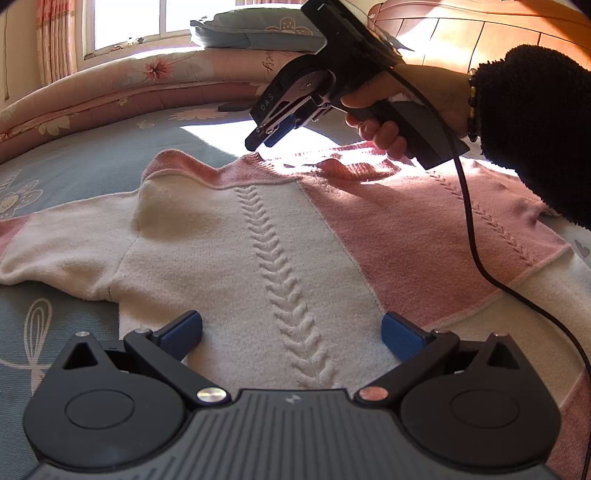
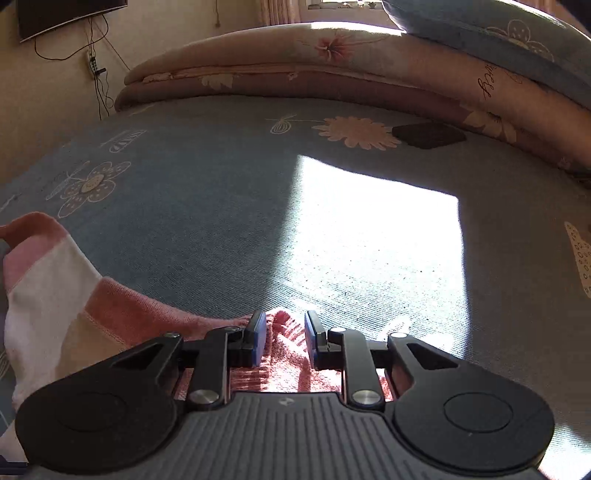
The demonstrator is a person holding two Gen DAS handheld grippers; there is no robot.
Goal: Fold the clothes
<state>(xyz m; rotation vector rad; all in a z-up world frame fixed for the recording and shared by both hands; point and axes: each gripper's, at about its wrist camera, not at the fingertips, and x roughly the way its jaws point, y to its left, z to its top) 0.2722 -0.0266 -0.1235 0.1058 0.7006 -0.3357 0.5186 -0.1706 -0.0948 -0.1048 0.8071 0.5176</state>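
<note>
Sweater (image 1: 258,236) collar under right gripper (image 1: 264,138)

The left wrist camera is sitting low and close over the cream and pink knitted sweater (image 1: 280,236), looking across the blue flowered bed sheet (image 1: 92,155) toward the window. The right wrist camera is looking down from the sweater's pink edge (image 2: 284,350), facing the same sheet (image 2: 203,221) and folded pink quilt (image 2: 295,70).

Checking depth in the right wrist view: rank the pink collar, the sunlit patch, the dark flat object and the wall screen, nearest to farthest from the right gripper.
1. Pink collar, between the right gripper pads.
2. Sunlit patch, just ahead on the bedsheet.
3. Dark flat object, far right, beside the rolled quilt.
4. Wall screen, upper left.
</note>
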